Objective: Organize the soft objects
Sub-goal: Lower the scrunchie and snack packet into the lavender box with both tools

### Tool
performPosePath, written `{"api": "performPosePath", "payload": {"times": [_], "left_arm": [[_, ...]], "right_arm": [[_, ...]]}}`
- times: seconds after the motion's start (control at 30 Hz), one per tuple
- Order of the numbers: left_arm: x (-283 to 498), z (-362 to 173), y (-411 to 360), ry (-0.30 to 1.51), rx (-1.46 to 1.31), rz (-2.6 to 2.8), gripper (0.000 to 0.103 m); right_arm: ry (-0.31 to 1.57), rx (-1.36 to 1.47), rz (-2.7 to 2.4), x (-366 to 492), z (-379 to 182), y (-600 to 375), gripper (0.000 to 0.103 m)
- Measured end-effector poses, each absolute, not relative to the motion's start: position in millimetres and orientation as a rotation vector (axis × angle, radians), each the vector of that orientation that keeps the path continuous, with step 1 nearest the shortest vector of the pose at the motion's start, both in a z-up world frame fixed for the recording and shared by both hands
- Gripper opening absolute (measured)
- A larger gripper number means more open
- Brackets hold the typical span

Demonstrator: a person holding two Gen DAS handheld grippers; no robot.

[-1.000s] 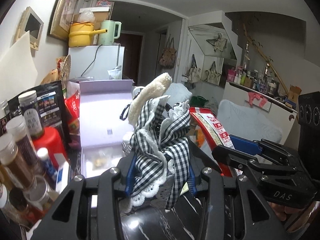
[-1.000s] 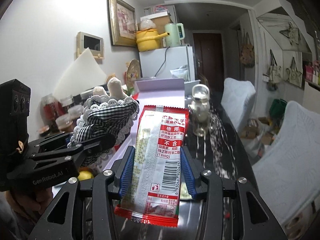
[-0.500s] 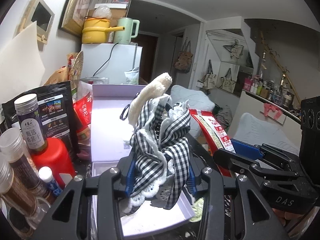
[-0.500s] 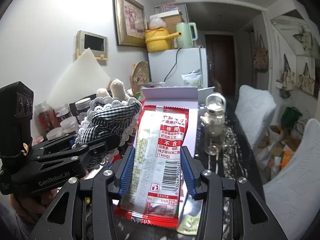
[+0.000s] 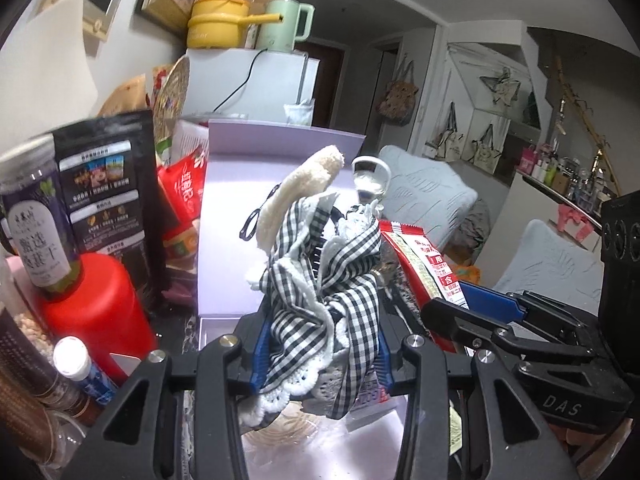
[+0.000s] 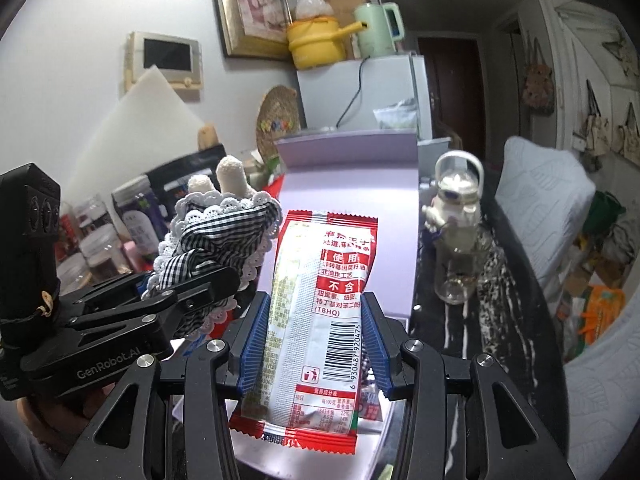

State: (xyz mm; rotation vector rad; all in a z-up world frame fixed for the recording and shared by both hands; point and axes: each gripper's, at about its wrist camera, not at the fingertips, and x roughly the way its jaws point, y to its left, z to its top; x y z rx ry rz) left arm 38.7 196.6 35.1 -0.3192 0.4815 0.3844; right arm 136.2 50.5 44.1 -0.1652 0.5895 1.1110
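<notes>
L tongs (image 5: 320,344) clamp gingham cloth (image 5: 320,300), R tongs (image 6: 314,344) clamp snack packet (image 6: 316,320); both angled down over lilac box (image 6: 348,184)

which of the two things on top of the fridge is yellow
The yellow pot with the long straight handle, on the left atop the white fridge. The pale green kettle to its right is taller, with a loop handle.

That gingham cloth bundle (image 5: 320,300) with the lacy white trim is looking soft and matt, the snack packet (image 6: 316,312) is shining like crinkly glossy plastic film, the red bottle (image 5: 96,312) is reading as smooth plastic, and the lavender box (image 6: 348,184) is looking like matt cardboard.
</notes>
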Motion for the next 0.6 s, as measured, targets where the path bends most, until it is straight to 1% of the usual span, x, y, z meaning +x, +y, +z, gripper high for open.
{"api": "performPosePath", "payload": {"times": [0.03, 0.6], "left_arm": [[40.9, 32.0, 199.4, 0.490, -0.323, 0.390, 0.041], [80.6, -32.9, 230.7, 0.707, -0.367, 0.433, 0.041]], "right_arm": [[0.602, -0.167, 1.111, 139.9, 40.2, 54.1, 0.045], [0.764, -0.251, 1.094, 173.6, -18.9, 98.4, 0.045]]}}
